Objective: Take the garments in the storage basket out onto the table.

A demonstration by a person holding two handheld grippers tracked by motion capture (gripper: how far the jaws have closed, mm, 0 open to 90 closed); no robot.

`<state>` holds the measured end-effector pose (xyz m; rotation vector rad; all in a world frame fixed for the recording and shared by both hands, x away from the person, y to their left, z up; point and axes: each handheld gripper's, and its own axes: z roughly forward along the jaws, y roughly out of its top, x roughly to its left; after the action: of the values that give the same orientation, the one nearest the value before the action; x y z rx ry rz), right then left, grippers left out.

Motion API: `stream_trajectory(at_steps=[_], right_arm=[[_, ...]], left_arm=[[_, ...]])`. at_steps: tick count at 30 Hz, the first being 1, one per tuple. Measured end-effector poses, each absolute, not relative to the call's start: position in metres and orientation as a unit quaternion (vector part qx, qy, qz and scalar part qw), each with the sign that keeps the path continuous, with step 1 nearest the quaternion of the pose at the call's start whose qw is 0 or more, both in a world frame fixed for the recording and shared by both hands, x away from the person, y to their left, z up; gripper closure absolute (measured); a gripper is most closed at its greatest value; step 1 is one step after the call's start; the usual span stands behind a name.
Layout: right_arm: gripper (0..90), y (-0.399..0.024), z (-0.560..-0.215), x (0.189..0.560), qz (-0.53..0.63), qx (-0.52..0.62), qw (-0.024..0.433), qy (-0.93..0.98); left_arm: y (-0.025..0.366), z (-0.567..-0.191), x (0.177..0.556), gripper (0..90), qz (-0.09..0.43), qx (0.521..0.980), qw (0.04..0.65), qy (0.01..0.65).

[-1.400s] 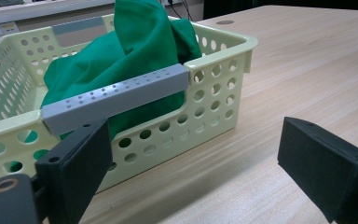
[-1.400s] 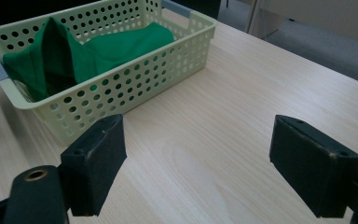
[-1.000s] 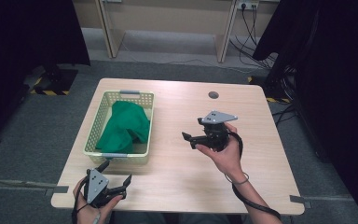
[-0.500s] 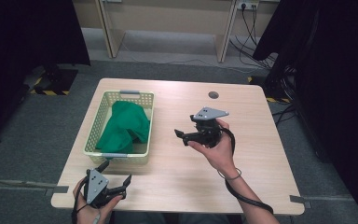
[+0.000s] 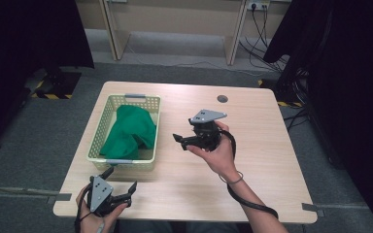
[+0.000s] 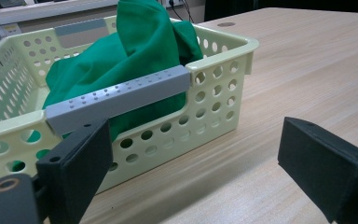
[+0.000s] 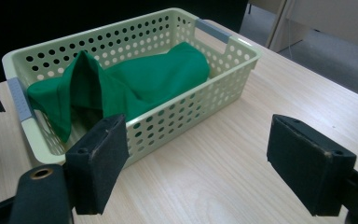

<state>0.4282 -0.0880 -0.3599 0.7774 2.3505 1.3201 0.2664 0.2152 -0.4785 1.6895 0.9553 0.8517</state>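
A pale green perforated basket (image 5: 97,138) with grey handles stands on the left half of the wooden table (image 5: 267,145). A crumpled green cloth (image 5: 128,130) lies inside it. My left gripper (image 5: 121,178) is open at the table's near edge, just in front of the basket's near grey handle (image 6: 116,95). My right gripper (image 5: 179,141) is held above the table's middle, open, with its jaws turned toward the basket's right wall. The right gripper view looks at the basket (image 7: 205,100) and cloth (image 7: 154,79) between empty jaws. The left gripper view has the cloth (image 6: 140,46) bulging above the rim (image 6: 223,51).
A round dark grommet (image 5: 222,98) sits in the table near its far edge. Bare wood stretches right of the basket. Dark curtains flank the table on both sides, and cables (image 5: 260,29) lie on the floor beyond it.
My right gripper has moved left toward the basket, still open. The left gripper, basket and cloth have stayed in place.
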Motion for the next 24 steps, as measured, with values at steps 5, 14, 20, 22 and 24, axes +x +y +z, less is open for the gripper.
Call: stream_trajectory(at_steps=[5,14,20,22,24], right_arm=[[22.3,-0.077,-0.361,0.430,0.459,0.267,0.164,0.831],[24.9,-0.062,-0.361,0.433,0.457,0.254,0.159,0.837],[27.3,-0.049,-0.364,0.433,0.455,0.244,0.153,0.843],[28.1,-0.044,-0.366,0.434,0.454,0.241,0.152,0.844],[28.8,-0.041,-0.366,0.435,0.453,0.237,0.150,0.846]], left_arm=[[0.215,-0.479,0.266,9.2,0.351,0.696,0.489,0.393],[0.215,-0.478,0.266,9.1,0.351,0.697,0.487,0.392],[0.215,-0.478,0.266,9.1,0.351,0.697,0.487,0.391],[0.215,-0.478,0.266,9.1,0.351,0.697,0.487,0.391],[0.215,-0.479,0.266,9.1,0.351,0.697,0.488,0.391]])
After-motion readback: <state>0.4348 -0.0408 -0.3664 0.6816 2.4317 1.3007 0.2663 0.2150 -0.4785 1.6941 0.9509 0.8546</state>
